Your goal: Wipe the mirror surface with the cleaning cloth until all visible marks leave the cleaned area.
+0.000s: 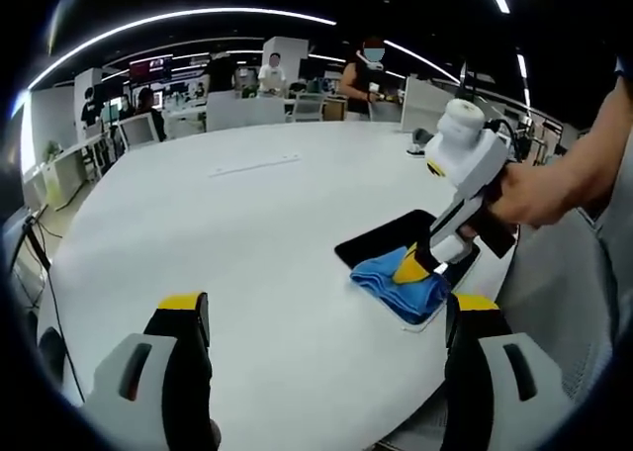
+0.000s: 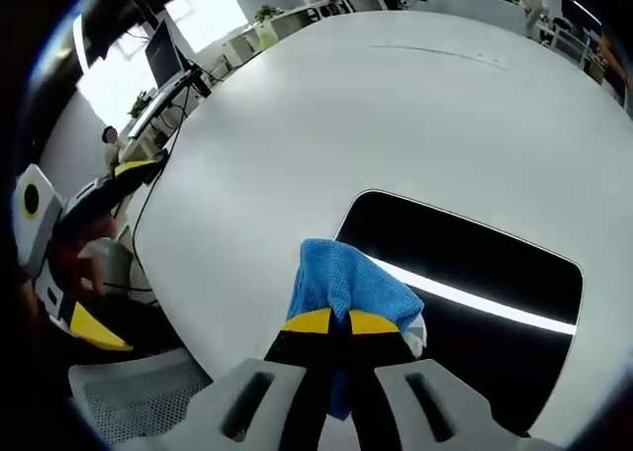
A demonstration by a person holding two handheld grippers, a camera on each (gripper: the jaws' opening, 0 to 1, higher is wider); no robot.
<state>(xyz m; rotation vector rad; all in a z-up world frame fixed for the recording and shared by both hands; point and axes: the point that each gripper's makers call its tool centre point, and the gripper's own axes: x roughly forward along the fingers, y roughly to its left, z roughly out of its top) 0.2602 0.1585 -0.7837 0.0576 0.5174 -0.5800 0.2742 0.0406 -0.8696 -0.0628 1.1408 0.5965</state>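
**Risk: cloth slips or mirror skates off the edge**

Right gripper (image 2: 331, 322) is clenched on the blue cleaning cloth (image 2: 346, 283), pressed on the near corner of the mirror (image 2: 475, 263), which lies flat near the white table (image 2: 297, 115) edge. Left gripper (image 1: 326, 317) hangs released, well apart, holding nothing. Nothing pins the mirror, so a hard stroke could shove it. Thin pinch; cloth may pull free. No marks discernible.

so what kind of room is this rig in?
Most likely an open-plan office: desks with monitors behind, people standing at workstations, long ceiling light strips. The work itself is on a big round white table.
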